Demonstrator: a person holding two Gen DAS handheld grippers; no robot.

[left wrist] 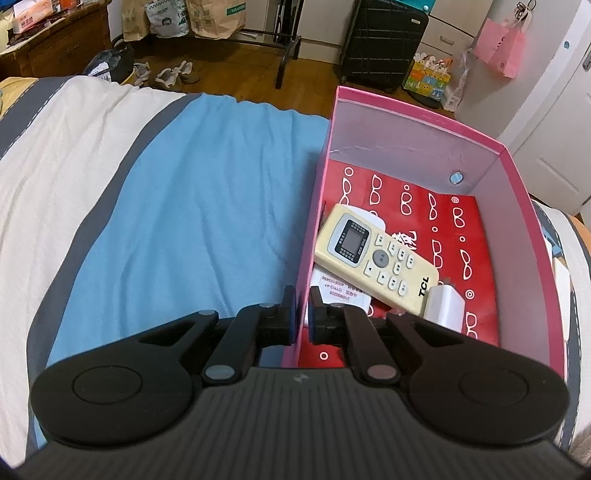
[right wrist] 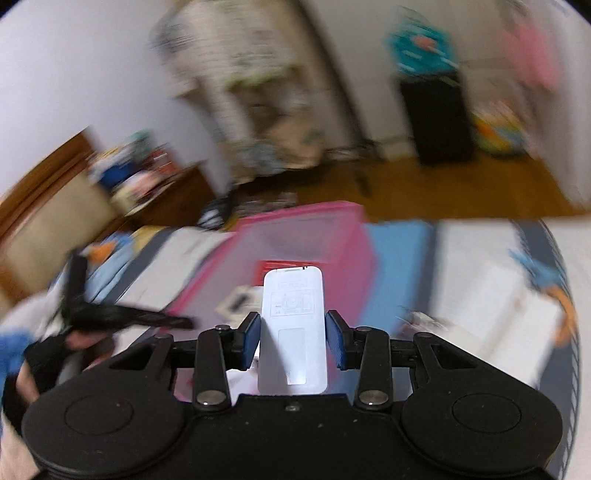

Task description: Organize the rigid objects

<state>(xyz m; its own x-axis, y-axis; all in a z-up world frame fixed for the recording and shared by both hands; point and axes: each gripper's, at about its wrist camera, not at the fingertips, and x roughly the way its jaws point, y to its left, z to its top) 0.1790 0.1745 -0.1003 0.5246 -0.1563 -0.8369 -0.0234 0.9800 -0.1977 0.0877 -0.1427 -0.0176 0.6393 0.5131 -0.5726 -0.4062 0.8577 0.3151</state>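
A pink box (left wrist: 406, 122) stands on the bed. In it, on a red bag printed with glasses (left wrist: 458, 236), lie a cream TCL remote (left wrist: 376, 258), a white charger (left wrist: 445, 306) and a white labelled packet (left wrist: 340, 291). My left gripper (left wrist: 303, 314) is shut on the box's near left wall, one pad on each side of it. In the blurred right wrist view my right gripper (right wrist: 293, 339) is shut on a white remote (right wrist: 291, 325), held back side up above the bed, just short of the pink box (right wrist: 295, 236). A hand (right wrist: 85, 339) holds the left gripper at the box's left.
Blue bedding (left wrist: 184, 203) with white and grey stripes spreads left of the box. A white box (right wrist: 498, 314) lies on the bed to the right. Beyond the bed are a wooden floor, a black suitcase (left wrist: 384, 40), paper bags (left wrist: 218, 18) and shoes (left wrist: 177, 72).
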